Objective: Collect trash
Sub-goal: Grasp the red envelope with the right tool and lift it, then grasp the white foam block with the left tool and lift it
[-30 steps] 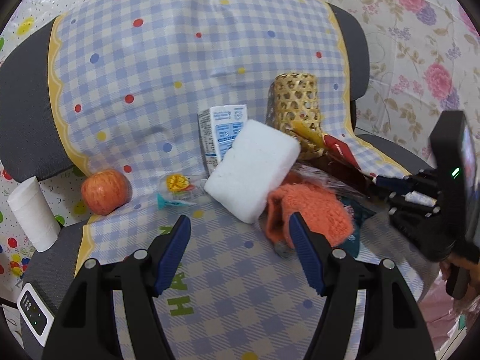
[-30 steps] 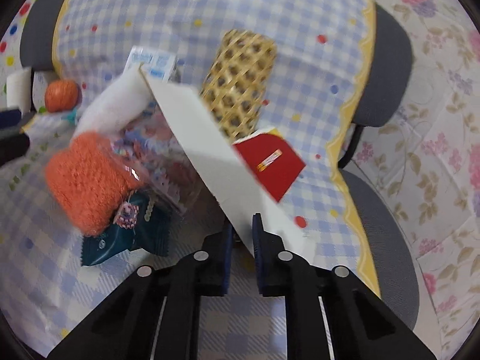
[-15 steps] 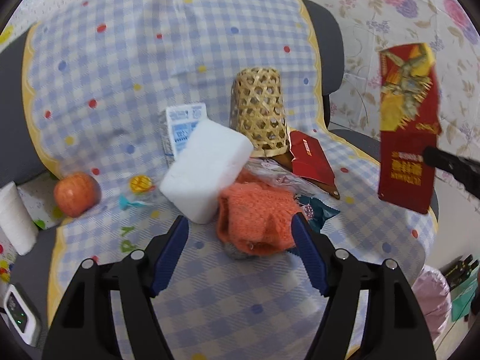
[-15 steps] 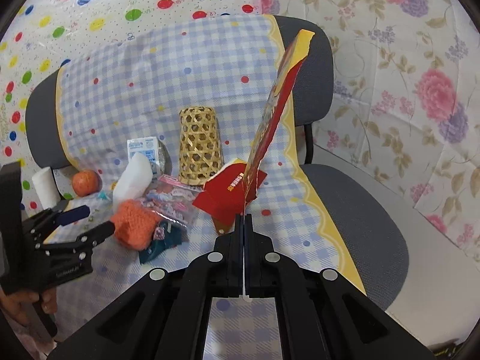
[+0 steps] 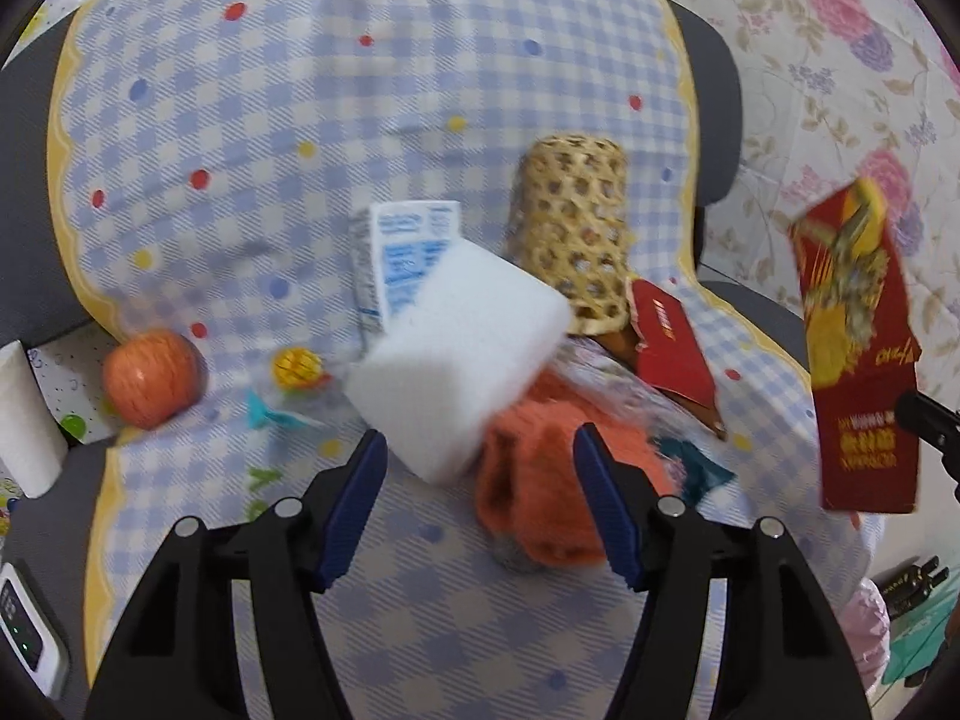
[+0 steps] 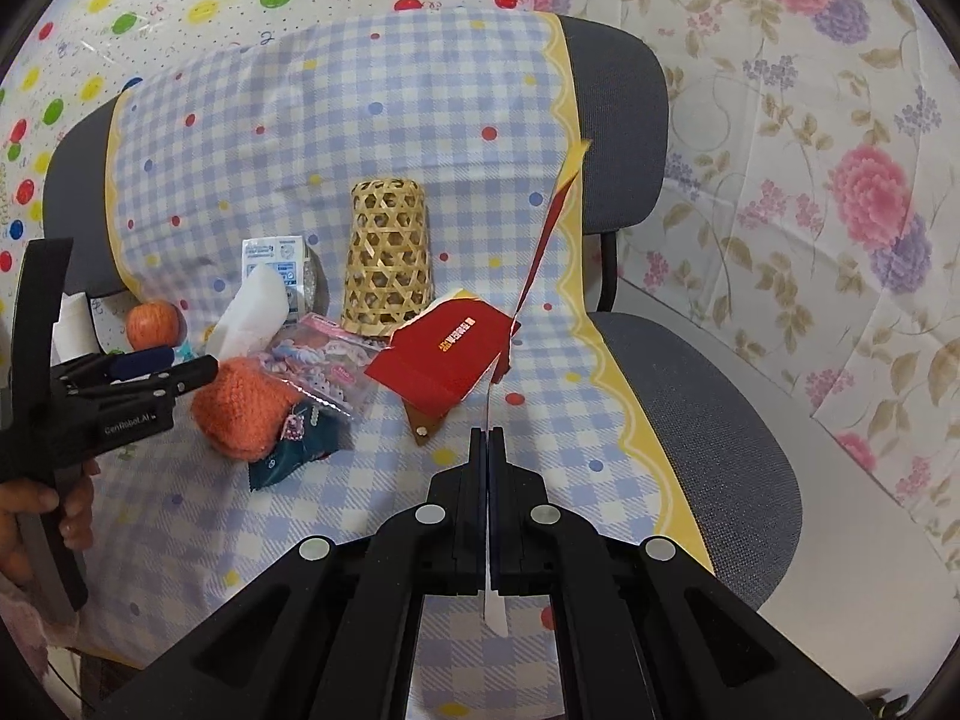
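**Red packet pinched, left jaws closing over the pile**

Right gripper [image 6: 487, 441] is clamped on the thin red packet [image 5: 858, 354], held edge-on above the seat; a shallow pinch, so it may slip. Left gripper [image 5: 480, 468], jaws closing with nothing pressed, straddles white foam block [image 5: 462, 360] and orange knit [image 5: 540, 480]; it could nudge both. Checked cloth [image 6: 360, 120] covers a grey chair [image 6: 708, 420]; floral sheeting behind.

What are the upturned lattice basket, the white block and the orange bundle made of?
Upturned lattice basket: probably woven bamboo strips, matte tan, open hexagonal weave. White block: looks like foam or sponge, matte, finely grained faces. Orange bundle: knitted yarn, fuzzy, looped texture.
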{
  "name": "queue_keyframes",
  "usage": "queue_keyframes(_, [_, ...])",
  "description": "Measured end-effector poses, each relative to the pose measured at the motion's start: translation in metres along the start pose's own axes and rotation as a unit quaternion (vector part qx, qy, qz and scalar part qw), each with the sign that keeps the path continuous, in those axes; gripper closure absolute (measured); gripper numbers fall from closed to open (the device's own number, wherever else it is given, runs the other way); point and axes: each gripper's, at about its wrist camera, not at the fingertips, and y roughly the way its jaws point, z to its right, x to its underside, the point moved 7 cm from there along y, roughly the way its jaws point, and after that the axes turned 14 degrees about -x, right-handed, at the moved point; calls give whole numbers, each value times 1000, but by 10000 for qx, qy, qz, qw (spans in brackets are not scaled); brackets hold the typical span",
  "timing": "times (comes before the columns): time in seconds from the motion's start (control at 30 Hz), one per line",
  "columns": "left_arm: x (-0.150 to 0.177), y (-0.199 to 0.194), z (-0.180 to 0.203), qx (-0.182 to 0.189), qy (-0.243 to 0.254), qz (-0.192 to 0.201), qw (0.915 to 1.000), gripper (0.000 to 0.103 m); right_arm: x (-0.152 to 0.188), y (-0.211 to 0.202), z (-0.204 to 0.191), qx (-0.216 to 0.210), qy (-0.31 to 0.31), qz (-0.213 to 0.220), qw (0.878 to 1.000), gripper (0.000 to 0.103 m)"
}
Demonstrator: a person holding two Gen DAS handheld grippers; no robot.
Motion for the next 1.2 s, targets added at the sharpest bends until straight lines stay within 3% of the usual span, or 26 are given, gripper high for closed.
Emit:
queue_keyframes(0.3, [-6, 30, -6, -294, 232, -29, 9993, 35, -9, 19, -2, -186, 109, -7, 9998, 102])
queue_keyframes(0.47, [-10, 38, -9, -108, 174, -80, 9998, 36, -13, 27, 2, -269, 268, -27, 9993, 102])
queue_keyframes(0.53, [-9, 41, -10, -45, 195, -117, 9997, 45, -13, 29, 4, -275, 297, -32, 9992, 102])
queue_keyframes(0.63, [-7, 46, -6, 98, 326, -250, 9991, 49, -11, 31, 6, -298, 358, -62, 9989, 102])
queue_keyframes(0.73, [-5, 49, 0, 60, 530, -274, 9982, 61, -9, 32, 7, -285, 410, -93, 9987, 102])
queue_keyframes(0.8, [-6, 45, 2, 33, 646, -171, 9978, 81, -8, 31, 8, -275, 425, -87, 9987, 102])
queue_keyframes(0.87, [-10, 37, 0, -66, 645, -5, 9979, 93, -8, 28, 8, -261, 430, -56, 9987, 102])
queue_keyframes(1.2, [-49, -57, -45, 127, -66, 948, 9954, 97, -28, -4, 2, -273, 356, 470, 9979, 102])
